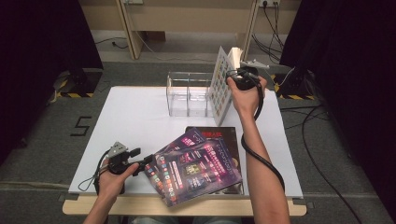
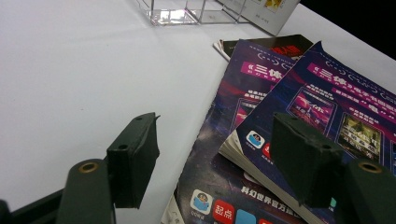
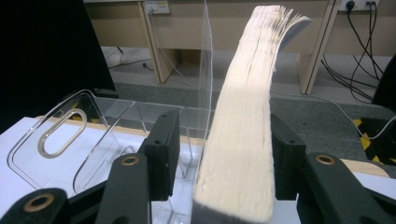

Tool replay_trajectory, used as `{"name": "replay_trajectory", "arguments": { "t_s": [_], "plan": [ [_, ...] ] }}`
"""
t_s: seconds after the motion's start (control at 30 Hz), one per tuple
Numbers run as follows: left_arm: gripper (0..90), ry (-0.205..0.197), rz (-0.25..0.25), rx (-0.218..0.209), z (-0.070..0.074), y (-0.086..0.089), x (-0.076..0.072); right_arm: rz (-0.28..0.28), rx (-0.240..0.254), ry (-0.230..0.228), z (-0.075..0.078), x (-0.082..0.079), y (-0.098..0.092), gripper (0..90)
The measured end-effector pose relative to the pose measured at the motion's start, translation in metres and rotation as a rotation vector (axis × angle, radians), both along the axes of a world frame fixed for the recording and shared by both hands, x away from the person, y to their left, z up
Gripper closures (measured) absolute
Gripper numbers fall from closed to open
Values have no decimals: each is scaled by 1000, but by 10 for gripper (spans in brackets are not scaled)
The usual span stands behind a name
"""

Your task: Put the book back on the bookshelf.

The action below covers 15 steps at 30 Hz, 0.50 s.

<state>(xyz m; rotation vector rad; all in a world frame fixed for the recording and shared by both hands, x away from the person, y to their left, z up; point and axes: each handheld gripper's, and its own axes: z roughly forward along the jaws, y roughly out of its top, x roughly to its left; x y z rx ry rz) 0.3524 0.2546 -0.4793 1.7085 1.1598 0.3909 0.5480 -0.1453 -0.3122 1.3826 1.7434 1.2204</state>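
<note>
Clear acrylic rack (image 1: 187,93) stands at the surface's far edge; the thick white-covered book (image 1: 223,84) leans upright at its right end. Right tongs (image 1: 243,70) stand loosened around its pages, left tongs (image 1: 140,161) wide open by the purple magazines (image 1: 196,168). Better to steady the book before withdrawing.
</note>
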Motion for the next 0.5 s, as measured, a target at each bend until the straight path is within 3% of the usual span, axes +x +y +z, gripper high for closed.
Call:
{"name": "replay_trajectory", "arguments": {
  "t_s": [0.5],
  "plan": [
    [290,-5,-1,7,0,-2,0,11,31,-8,-1,-12,0,483]
  ]
}}
